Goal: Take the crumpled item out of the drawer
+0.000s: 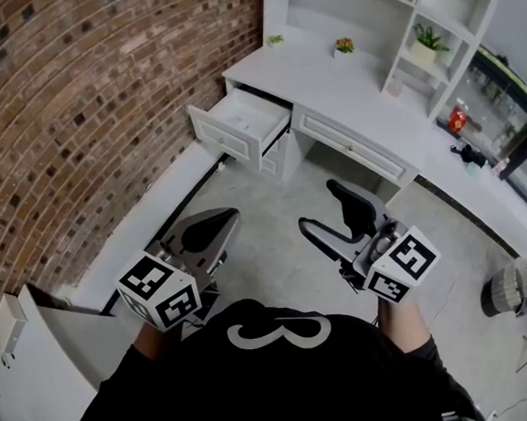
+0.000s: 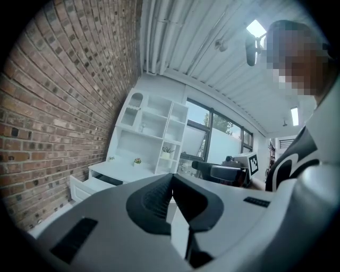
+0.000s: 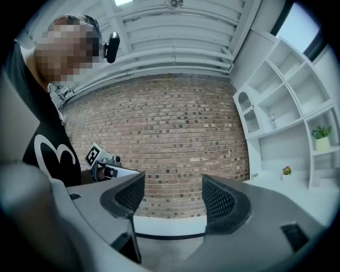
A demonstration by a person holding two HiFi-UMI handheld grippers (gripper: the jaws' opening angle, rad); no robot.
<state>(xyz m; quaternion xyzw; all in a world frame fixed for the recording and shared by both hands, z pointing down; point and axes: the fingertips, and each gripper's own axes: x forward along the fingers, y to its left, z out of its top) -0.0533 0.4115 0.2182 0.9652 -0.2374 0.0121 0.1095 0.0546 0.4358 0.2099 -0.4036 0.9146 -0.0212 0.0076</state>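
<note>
The white desk's top-left drawer [image 1: 243, 122] stands pulled open, well ahead of both grippers; its inside looks pale and I cannot make out any crumpled item in it. The same drawer [image 2: 84, 187] shows small and far off in the left gripper view. My left gripper [image 1: 210, 228] hangs over the grey floor with its dark pads pressed together, and nothing shows between its fingertips [image 2: 171, 183]. My right gripper [image 1: 323, 211] is held level beside it, jaws wide apart and empty [image 3: 172, 197], facing the brick wall.
A brick wall [image 1: 71, 103] runs along the left. The long white desk [image 1: 364, 104] with shelving and small potted plants [image 1: 344, 46] fills the far side. A white box-like piece [image 1: 56, 351] stands at lower left, a waste basket [image 1: 504, 289] at right.
</note>
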